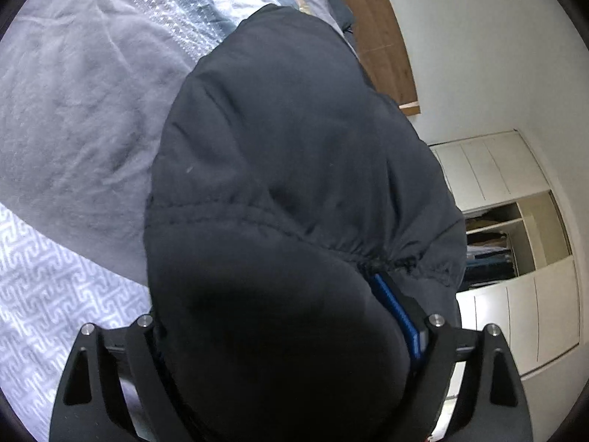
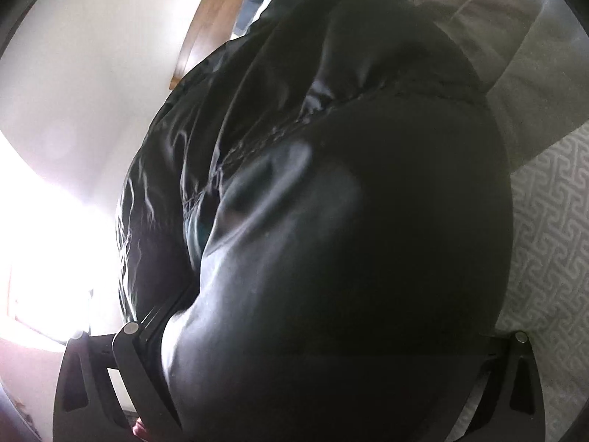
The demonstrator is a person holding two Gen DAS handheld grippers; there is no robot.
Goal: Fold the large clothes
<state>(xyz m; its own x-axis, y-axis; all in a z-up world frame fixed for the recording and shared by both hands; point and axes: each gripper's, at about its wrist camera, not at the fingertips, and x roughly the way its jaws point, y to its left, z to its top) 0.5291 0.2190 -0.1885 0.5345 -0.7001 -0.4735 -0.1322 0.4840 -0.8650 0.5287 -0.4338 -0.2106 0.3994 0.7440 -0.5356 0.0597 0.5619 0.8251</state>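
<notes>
A large dark padded jacket (image 1: 287, 140) fills the middle of the left wrist view and hangs up over the bed. My left gripper (image 1: 294, 316) is shut on the jacket's quilted edge; only one blue-padded finger (image 1: 395, 309) shows, the other is under the cloth. In the right wrist view the same jacket (image 2: 331, 202), black and shiny, covers most of the frame. My right gripper (image 2: 324, 331) is shut on a thick fold of it, and both fingertips are buried in the fabric.
A bed with a grey sheet (image 1: 73, 118) and a white patterned cover (image 1: 40, 294) lies left of the jacket; the cover also shows in the right wrist view (image 2: 548, 228). A wooden headboard (image 1: 383, 37), white wall and white wardrobe (image 1: 515, 228) stand to the right.
</notes>
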